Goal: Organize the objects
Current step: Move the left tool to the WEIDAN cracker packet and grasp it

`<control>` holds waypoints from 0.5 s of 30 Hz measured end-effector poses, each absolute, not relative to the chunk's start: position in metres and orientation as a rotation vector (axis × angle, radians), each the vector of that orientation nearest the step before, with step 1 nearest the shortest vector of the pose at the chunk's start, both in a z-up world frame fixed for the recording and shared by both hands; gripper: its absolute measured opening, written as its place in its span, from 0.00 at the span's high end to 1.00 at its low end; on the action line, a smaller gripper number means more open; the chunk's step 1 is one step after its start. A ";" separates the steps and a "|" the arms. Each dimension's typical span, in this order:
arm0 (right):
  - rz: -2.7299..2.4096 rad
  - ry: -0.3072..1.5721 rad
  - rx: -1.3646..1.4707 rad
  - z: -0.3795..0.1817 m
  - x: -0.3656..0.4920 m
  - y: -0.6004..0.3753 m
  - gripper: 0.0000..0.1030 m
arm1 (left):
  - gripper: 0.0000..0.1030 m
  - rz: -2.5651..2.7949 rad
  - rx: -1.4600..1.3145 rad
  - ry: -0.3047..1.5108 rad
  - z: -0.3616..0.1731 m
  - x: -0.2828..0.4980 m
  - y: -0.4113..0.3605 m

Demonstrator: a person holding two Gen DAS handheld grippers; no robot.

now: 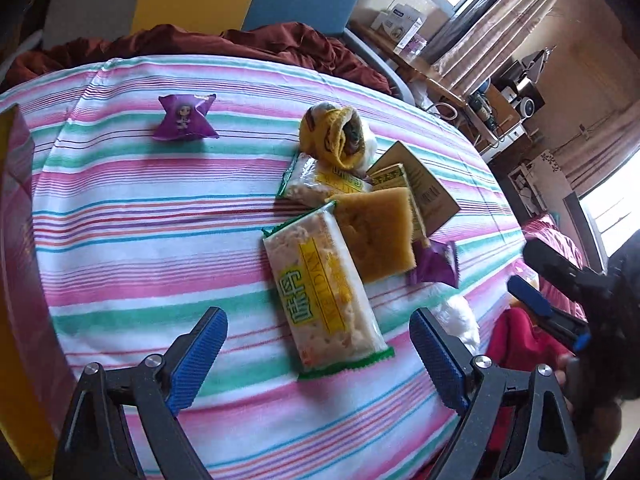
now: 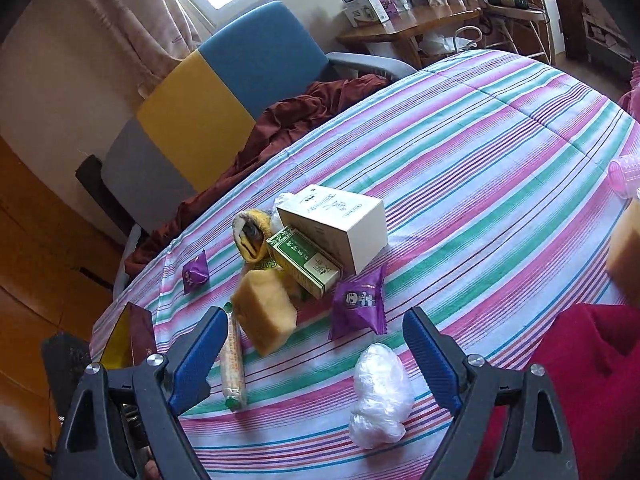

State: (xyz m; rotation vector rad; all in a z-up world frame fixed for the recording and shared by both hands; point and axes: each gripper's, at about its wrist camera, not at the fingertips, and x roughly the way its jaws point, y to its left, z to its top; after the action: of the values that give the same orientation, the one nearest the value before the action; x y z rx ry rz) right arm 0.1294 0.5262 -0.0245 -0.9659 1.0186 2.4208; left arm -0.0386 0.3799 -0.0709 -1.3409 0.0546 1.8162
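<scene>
A pile of small objects lies on a striped cloth (image 1: 160, 208). In the left wrist view my left gripper (image 1: 318, 328) is open above the near end of a rice-cracker packet (image 1: 324, 300). Behind it lie a yellow sponge (image 1: 378, 232), a second cracker packet (image 1: 316, 182), a green box (image 1: 394, 178), a rolled yellow sock (image 1: 334, 136) and two purple candy wraps (image 1: 185, 118) (image 1: 434, 264). In the right wrist view my right gripper (image 2: 312, 328) is open, with the sponge (image 2: 264, 314), a purple candy wrap (image 2: 360, 306) and a crumpled clear bag (image 2: 380, 396) near its fingers. A white box (image 2: 340, 224) sits behind.
A pink and yellow box (image 1: 16, 200) stands at the left edge of the cloth. A chair (image 2: 224, 92) with a dark red cloth (image 2: 280, 128) stands behind the table. A pink cup (image 2: 626, 174) and red fabric (image 2: 592, 360) are at the right. My right gripper also shows in the left wrist view (image 1: 552, 296).
</scene>
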 end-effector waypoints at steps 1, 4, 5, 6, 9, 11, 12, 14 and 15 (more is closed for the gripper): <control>2.423 1.019 -0.969 -0.025 0.129 0.526 0.12 | 0.14 1.814 -1.347 0.051 -0.074 -0.041 0.383; 2.429 1.029 -0.975 -0.026 0.128 0.527 0.12 | 0.28 1.810 -1.369 0.054 -0.085 -0.047 0.395; 2.428 1.034 -0.976 -0.026 0.128 0.527 0.12 | 0.37 1.803 -1.376 0.058 -0.088 -0.048 0.398; 2.427 1.039 -0.977 -0.027 0.128 0.528 0.12 | 0.40 1.792 -1.387 0.063 -0.092 -0.049 0.401; 2.429 1.051 -0.976 -0.027 0.129 0.529 0.12 | 0.43 1.820 -1.339 0.099 -0.093 -0.043 0.405; 2.429 1.056 -0.976 -0.027 0.129 0.529 0.12 | 0.46 1.828 -1.312 0.106 -0.093 -0.039 0.402; 2.428 1.059 -0.978 -0.027 0.129 0.530 0.12 | 0.47 1.831 -1.308 0.108 -0.093 -0.037 0.400; 2.419 1.065 -0.989 -0.029 0.128 0.531 0.12 | 0.50 1.842 -1.301 0.133 -0.093 -0.032 0.395; 2.417 1.070 -0.993 -0.029 0.128 0.531 0.12 | 0.50 1.847 -1.296 0.152 -0.092 -0.027 0.391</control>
State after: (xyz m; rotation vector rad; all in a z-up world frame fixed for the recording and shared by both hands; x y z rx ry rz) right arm 0.1276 0.5312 -0.0292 -0.9931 1.0699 2.4170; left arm -0.0271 0.3911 -0.0924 -1.2962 0.1524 1.8474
